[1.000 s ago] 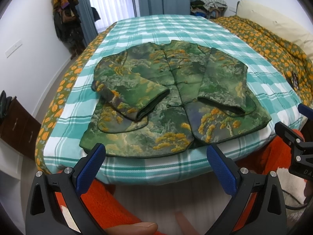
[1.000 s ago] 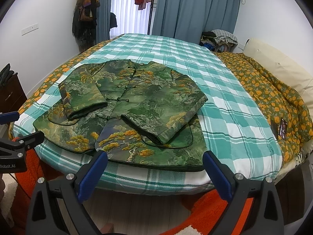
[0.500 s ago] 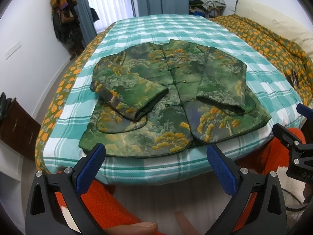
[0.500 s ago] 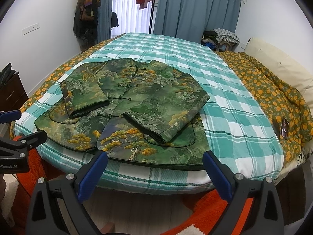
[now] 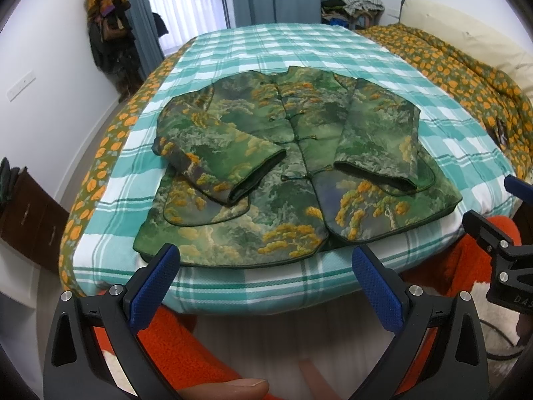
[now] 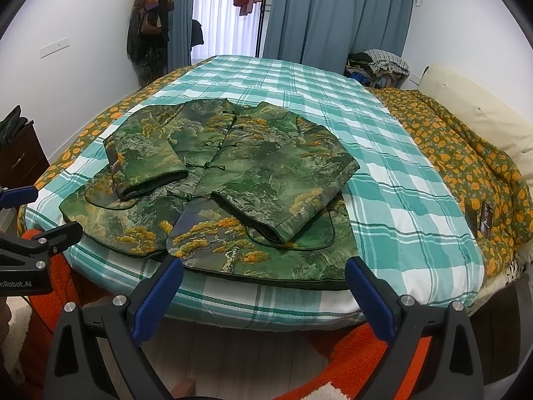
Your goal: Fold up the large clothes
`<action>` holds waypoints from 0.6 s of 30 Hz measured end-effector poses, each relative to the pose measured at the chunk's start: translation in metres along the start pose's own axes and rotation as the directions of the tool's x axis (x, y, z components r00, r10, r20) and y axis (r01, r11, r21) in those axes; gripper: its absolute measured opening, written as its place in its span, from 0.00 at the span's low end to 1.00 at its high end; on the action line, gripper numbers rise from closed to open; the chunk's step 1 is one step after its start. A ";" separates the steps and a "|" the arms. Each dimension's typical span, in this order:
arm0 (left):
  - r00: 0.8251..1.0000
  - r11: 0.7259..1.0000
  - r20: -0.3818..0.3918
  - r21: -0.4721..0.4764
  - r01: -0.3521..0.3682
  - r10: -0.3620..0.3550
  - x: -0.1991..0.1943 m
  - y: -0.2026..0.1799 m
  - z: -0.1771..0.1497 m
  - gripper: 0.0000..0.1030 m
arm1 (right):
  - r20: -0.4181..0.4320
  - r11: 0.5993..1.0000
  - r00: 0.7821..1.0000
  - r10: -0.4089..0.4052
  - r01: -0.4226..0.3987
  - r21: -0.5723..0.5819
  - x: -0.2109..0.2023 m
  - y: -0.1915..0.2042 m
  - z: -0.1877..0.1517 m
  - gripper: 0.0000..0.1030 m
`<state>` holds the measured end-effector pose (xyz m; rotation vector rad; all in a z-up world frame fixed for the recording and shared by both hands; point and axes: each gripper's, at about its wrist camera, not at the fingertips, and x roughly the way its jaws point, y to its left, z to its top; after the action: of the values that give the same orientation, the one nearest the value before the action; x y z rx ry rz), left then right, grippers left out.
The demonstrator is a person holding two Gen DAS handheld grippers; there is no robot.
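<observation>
A green jacket with orange tree print (image 5: 293, 163) lies flat, front up, near the foot of the bed, both sleeves folded in over its front. It also shows in the right wrist view (image 6: 226, 186). My left gripper (image 5: 266, 273) is open and empty, just short of the jacket's hem, over the bed's foot edge. My right gripper (image 6: 263, 283) is open and empty, level with the hem's right half. Each gripper shows at the edge of the other's view.
The bed has a teal plaid cover (image 6: 393, 180) and an orange-flowered quilt (image 6: 466, 166) along the right side. An orange rug (image 5: 186, 343) lies on the floor below. A dark dresser (image 5: 26, 206) stands left. Coats hang on the wall (image 6: 150, 23).
Both grippers have moved slightly closer to the bed's foot edge; the jacket looks a little larger. The jacket has not moved. Both grippers stay open.
</observation>
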<state>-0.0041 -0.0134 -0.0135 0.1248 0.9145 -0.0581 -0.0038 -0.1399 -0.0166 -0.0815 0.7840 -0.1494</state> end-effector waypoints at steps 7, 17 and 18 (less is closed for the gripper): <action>1.000 1.000 0.000 0.000 0.000 0.000 0.000 0.000 0.000 1.00 | 0.002 1.000 1.000 -0.001 0.001 0.000 0.000 -0.001 0.000 0.96; 1.000 1.000 0.001 0.001 0.000 0.000 0.000 -0.001 0.000 1.00 | 0.004 1.000 1.000 0.004 -0.004 -0.007 0.001 0.004 0.000 0.96; 1.000 1.000 0.002 0.002 0.000 0.000 0.000 -0.001 0.000 1.00 | 0.003 1.000 1.000 0.006 -0.006 -0.008 0.001 0.004 0.000 0.96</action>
<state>-0.0041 -0.0144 -0.0133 0.1267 0.9122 -0.0589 -0.0025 -0.1359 -0.0182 -0.0872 0.7814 -0.1407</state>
